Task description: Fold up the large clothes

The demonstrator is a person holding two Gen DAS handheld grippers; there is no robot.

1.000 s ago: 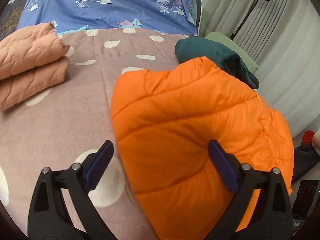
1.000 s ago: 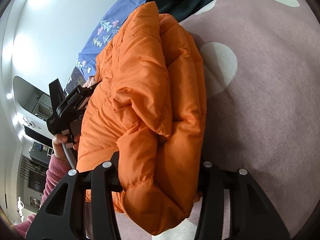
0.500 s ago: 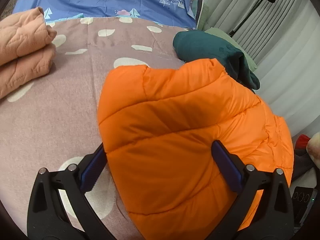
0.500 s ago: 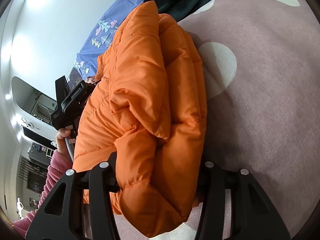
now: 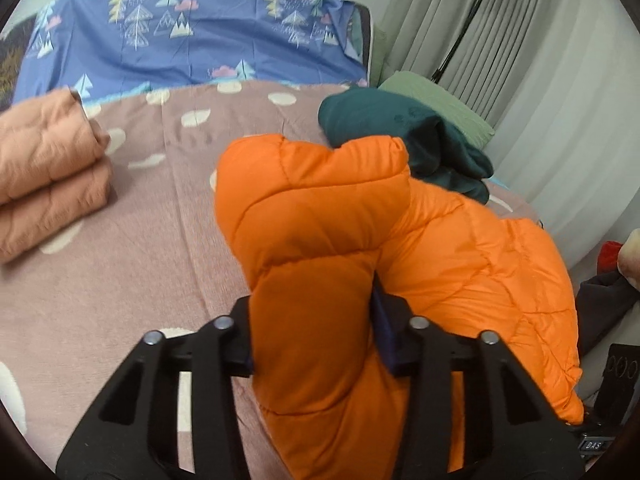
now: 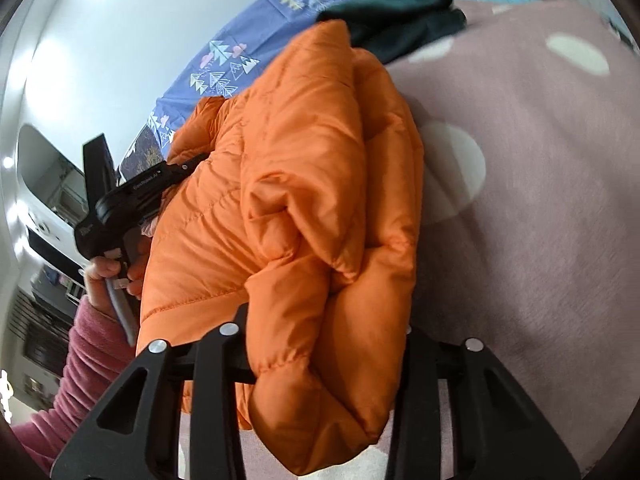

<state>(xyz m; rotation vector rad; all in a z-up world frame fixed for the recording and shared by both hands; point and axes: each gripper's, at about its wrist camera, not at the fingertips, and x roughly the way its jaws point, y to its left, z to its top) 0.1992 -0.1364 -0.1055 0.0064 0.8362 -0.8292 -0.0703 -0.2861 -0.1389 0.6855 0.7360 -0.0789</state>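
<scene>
Left wrist view, orange puffer jacket (image 5: 320,208) bunched, long axis running away across bedspread (image 5: 120,280)

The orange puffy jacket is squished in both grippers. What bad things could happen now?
1. The orange jacket is puffy and slick. The left gripper and the right gripper are closing on thick bunches of it, so a bunch might slide out.
2. The dark green garment lies right behind the jacket, so it could get dragged along.
3. Bunched like this, the fold may come out lumpy.
</scene>
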